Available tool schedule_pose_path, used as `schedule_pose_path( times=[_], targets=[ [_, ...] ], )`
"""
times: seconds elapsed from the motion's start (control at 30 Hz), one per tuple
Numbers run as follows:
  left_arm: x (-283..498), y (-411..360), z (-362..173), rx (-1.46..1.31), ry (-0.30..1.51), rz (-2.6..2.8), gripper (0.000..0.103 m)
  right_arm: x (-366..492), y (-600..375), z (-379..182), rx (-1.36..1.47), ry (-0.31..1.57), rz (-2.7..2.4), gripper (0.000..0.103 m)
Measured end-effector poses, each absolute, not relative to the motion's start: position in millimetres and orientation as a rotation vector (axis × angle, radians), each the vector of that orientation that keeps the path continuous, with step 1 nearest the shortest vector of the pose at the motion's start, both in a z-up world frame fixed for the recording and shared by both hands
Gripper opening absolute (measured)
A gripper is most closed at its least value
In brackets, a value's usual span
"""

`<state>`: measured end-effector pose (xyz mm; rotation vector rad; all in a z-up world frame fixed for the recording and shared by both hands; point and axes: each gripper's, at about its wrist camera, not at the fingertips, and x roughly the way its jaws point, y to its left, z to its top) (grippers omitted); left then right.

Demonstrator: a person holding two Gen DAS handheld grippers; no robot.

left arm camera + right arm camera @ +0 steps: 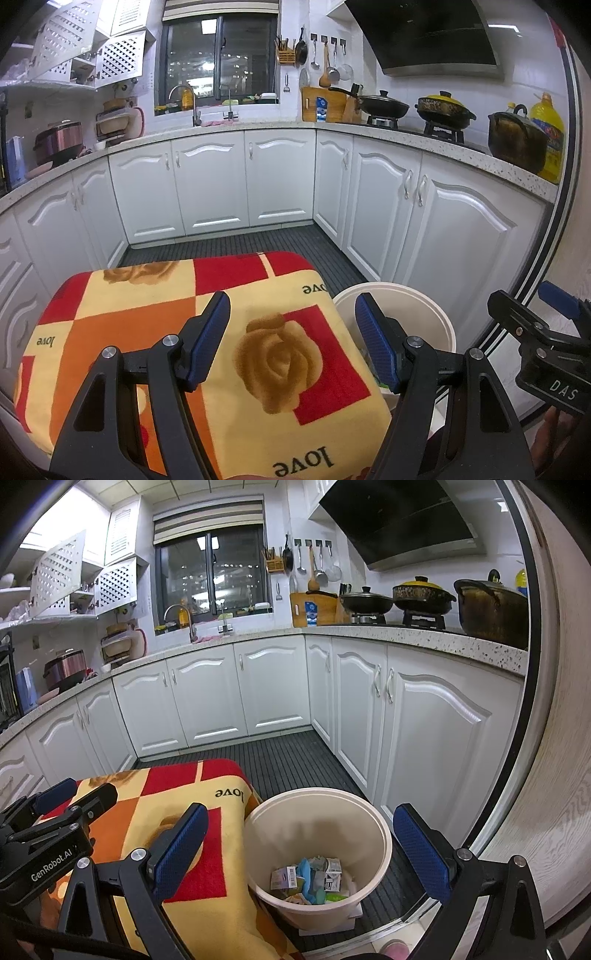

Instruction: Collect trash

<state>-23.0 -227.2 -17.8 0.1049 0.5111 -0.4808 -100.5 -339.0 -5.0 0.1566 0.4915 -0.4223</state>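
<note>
Left tongs point(291, 339): mine, jaws wide, nothing between them, over the rose-print blanket point(155, 317).
Right tongs point(299, 853): mine, jaws wide, empty, hovering above the bin point(384, 853).
Bin: cream, on the dark slatted floor just beside the blanket-covered surface.
Trash point(310, 880): cartons and wrappers lying in the bin's bottom.

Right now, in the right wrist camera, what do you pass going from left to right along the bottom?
The other gripper → the flowery "love" blanket → the cream trash bin with wrappers inside → the blue right-side finger → the wood-grain door.
</note>
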Motion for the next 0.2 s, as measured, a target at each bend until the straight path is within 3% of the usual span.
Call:
schedule_pose_path(
  times=[0.2],
  targets=[
    [-15.2, -220.6, -23.0, 0.086, 0.532, -0.493, 0.069, -90.0, -337.8, -7.5, 0.143, 0.521, -0.412, 0.099]
  ],
)
